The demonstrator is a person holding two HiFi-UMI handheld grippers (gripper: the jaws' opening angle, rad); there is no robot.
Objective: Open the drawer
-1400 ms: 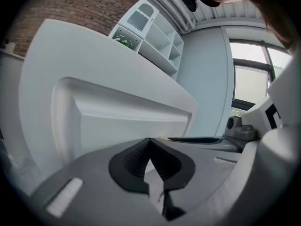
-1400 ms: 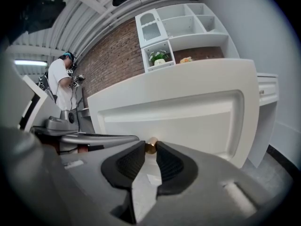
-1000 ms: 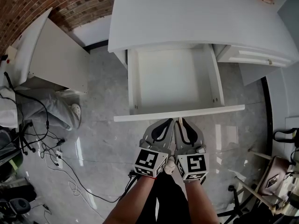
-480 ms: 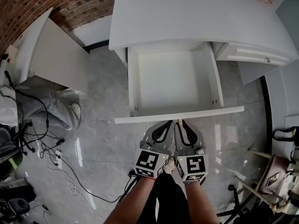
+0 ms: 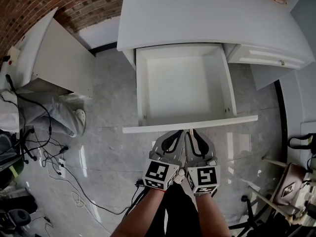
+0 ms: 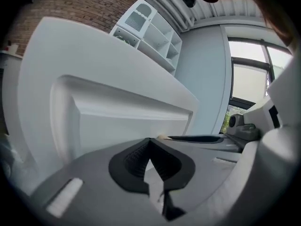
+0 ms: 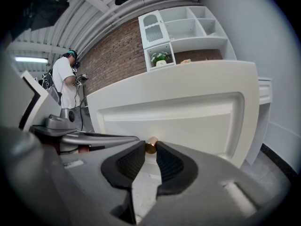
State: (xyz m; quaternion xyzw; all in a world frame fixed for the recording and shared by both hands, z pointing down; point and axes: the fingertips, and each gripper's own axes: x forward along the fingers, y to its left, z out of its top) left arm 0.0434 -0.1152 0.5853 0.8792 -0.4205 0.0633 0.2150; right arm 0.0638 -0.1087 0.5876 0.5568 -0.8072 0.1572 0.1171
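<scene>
gleaming grey marble floor (image 5: 103, 147) lies under a smooth white open drawer (image 5: 148, 129). right gripper (image 7: 150, 146) pinches its brass knob (image 7: 151, 144); left gripper (image 6: 150, 141) closed, empty.

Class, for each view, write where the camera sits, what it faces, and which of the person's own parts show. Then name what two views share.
Head view: on the person's head, looking steeply down at the open drawer; both forearms, left gripper and right gripper show.
Left gripper view: rides the left gripper, facing the drawer front; its closed jaws show.
Right gripper view: rides the right gripper, facing the drawer front; its jaws clamp the brass knob.
Shared: both gripper views show the drawer front.
</scene>
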